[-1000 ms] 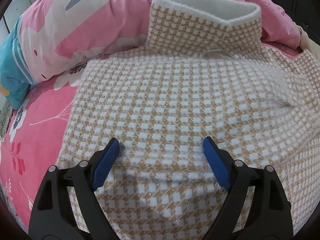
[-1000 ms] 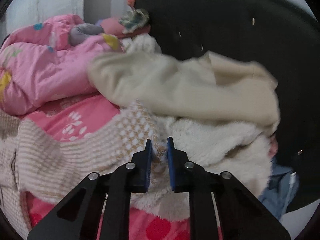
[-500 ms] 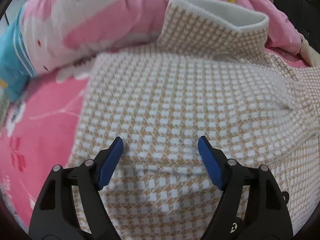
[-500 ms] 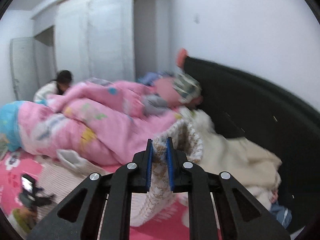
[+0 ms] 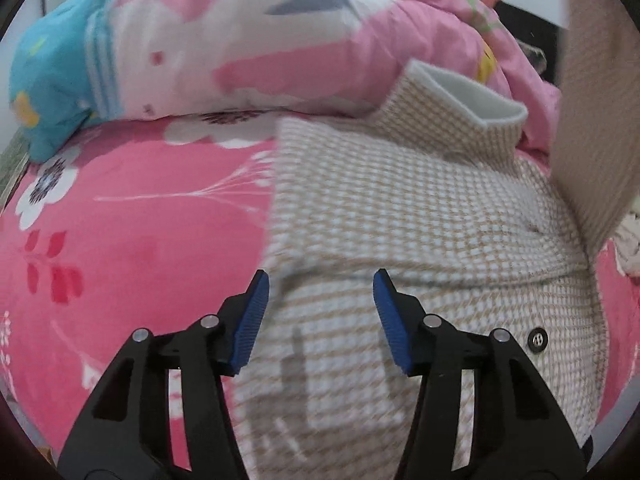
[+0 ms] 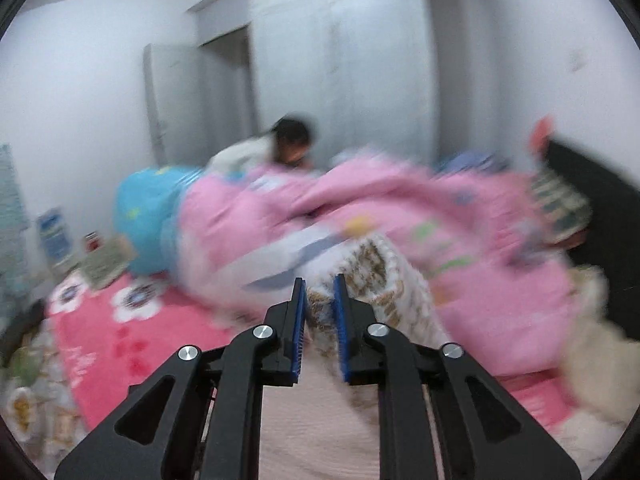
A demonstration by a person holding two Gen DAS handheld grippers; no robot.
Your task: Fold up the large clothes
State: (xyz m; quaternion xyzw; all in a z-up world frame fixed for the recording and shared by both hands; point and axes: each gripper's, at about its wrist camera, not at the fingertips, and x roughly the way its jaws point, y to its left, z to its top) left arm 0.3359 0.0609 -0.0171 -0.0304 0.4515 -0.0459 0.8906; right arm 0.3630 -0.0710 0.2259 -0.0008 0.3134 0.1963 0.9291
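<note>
A tan-and-white checked sweater [image 5: 420,208] lies spread across a pink floral bedsheet [image 5: 132,232], filling the centre and right of the left wrist view, its white-lined collar [image 5: 460,96] standing at upper right against a heaped pink quilt [image 5: 280,28]. The left gripper [image 5: 321,292] hovers low in the frame over the sweater's folded edge, its blue pads apart and closing, the knit beneath and between them but not pinched; the left pad sits just at the garment's side edge. A dark button [image 5: 537,339] shows at lower right, and a broad strip of the same knit [image 5: 592,120] rises along the right edge of the frame. In the blurred right wrist view, the right gripper [image 6: 320,304] sits at lower centre, its pads narrowly apart and opening, with a fold of the checked knit [image 6: 384,280] between and just beyond them; whether they still press it cannot be told. A person [image 6: 276,148] bends behind the quilt at upper centre.
</note>
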